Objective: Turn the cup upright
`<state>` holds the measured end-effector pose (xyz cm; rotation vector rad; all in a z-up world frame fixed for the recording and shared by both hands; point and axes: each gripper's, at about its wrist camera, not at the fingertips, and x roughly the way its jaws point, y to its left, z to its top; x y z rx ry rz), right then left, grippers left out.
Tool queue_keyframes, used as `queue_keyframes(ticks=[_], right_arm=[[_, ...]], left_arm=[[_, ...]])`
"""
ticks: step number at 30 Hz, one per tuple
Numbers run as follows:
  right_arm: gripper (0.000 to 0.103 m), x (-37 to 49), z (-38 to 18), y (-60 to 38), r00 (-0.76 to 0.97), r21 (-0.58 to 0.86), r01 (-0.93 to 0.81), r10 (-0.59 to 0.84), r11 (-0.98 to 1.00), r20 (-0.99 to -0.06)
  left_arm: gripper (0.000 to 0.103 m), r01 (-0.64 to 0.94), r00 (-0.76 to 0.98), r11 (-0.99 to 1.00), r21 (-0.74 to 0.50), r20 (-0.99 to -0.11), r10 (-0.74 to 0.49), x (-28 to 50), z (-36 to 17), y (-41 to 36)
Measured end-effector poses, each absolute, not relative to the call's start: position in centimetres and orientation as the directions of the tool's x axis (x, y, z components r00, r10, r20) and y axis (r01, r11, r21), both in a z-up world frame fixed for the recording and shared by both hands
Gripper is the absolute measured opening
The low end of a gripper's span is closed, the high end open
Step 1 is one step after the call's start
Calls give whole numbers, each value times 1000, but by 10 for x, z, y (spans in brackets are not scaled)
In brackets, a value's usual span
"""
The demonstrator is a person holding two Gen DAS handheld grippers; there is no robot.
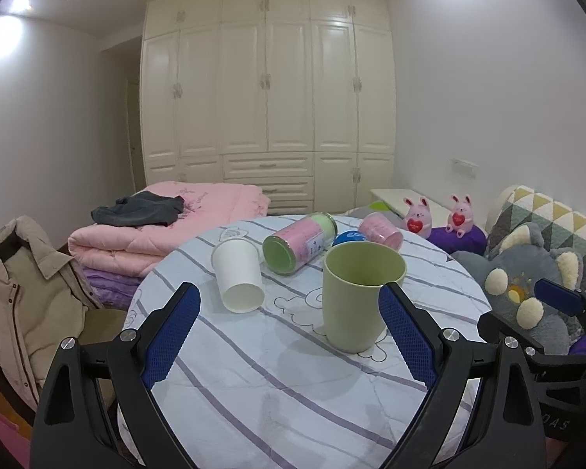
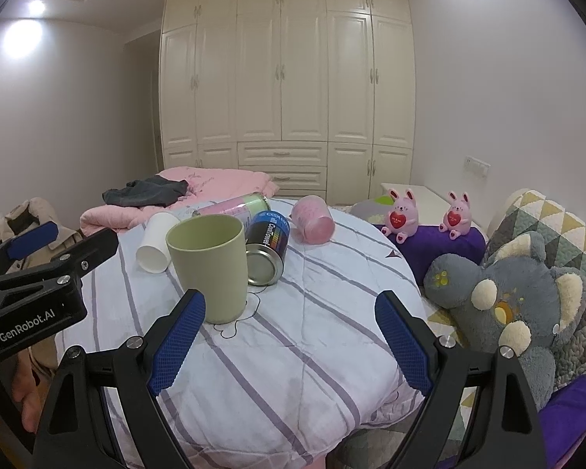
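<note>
Green cup (image 1: 361,297) stands upright, mouth up, on striped table cover (image 1: 254,371) | inside looks empty | white paper cup (image 1: 238,279), pink-green can (image 1: 299,244), pink cup (image 1: 381,230) lie tipped | our left gripper (image 1: 289,328) and right gripper (image 2: 289,332) gape wide, holding nothing.

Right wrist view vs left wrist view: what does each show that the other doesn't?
Only the right wrist view shows the blue-and-black metal can's label and silver end, plus the open left gripper from the side. Only the left shows the pink-and-green cylindrical tin's green end. Both share the upright pale green plastic cup, the toppled white paper cup, and the pink cup.
</note>
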<state>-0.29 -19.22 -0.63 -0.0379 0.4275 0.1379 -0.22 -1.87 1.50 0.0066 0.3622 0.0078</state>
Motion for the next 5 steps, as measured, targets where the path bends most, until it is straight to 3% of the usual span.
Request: queue_keyframes(ticks=[5], right_arm=[[90, -3, -7, -191, 897, -12, -147, 128, 989, -422]], left_arm=[[94, -5, 941, 1000, -13, -338, 0, -6, 16, -16]])
